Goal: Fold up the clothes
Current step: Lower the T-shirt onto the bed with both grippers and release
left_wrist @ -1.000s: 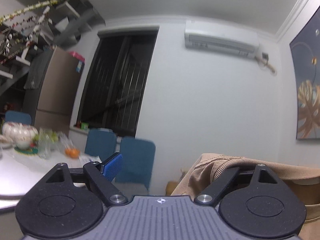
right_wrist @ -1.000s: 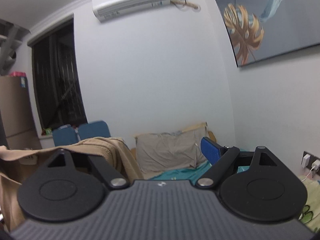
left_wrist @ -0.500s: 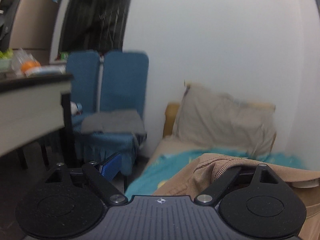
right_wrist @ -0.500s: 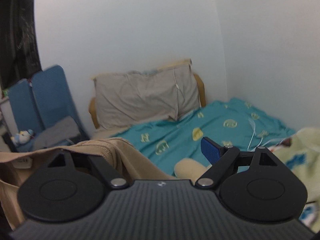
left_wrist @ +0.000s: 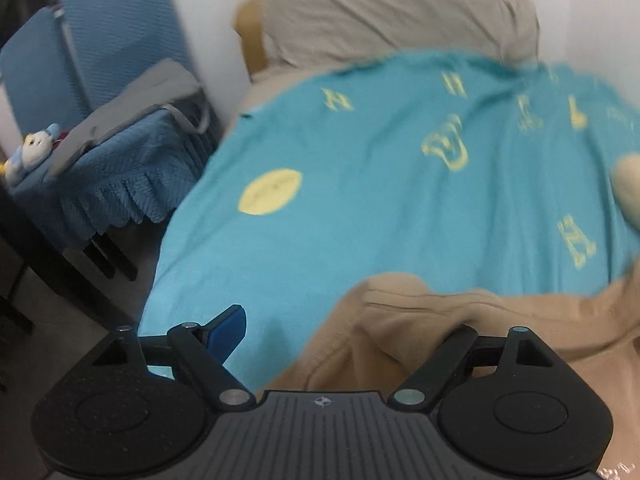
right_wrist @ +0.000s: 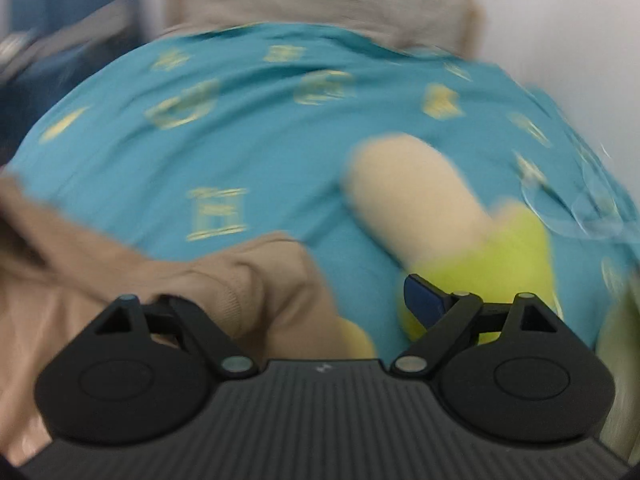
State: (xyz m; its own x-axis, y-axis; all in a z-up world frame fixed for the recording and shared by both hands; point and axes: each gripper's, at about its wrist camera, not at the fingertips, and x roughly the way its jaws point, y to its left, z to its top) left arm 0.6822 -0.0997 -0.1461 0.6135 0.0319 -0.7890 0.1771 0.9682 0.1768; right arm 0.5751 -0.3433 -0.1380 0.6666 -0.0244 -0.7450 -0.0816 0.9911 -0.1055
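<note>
**Tools.** Left gripper (left_wrist: 344,332): jaws wide and drawing in slightly. Its outer blue pad (left_wrist: 228,328) was bare, and the inner finger was buried under cloth. Right gripper (right_wrist: 296,304): jaws wide, outer blue pad (right_wrist: 420,300) bare, inner finger likewise covered. Neither view showed a pinch between two pads.

**Task item.** Tan knit garment (left_wrist: 440,304) (right_wrist: 224,280), slung between the two grippers and draped over the inner finger of each. Its long axis ran from tool to tool. It bunched right at the fingers, and its far edge lay over the near part of the bed. Both hands were equally near it.

**Key relation.** Teal printed sheet (left_wrist: 360,200) lay ahead of and below both tools. In my judgement this was the surface the garment would be spread on.

**In the way.** Cream and lime plush toy (right_wrist: 420,200), just ahead of the right gripper's bare pad, lay on the sheet. It would likely crowd that side of the spread.

**Surroundings.**
- Beige pillow (left_wrist: 400,8), far end of the bed, well beyond the tools.
- Blue chair (left_wrist: 100,40), off the left gripper's outer side, carrying a grey cloth (left_wrist: 132,100) and a small doll (left_wrist: 32,148). It stood clear of the bed.

The right view was heavily blurred.
</note>
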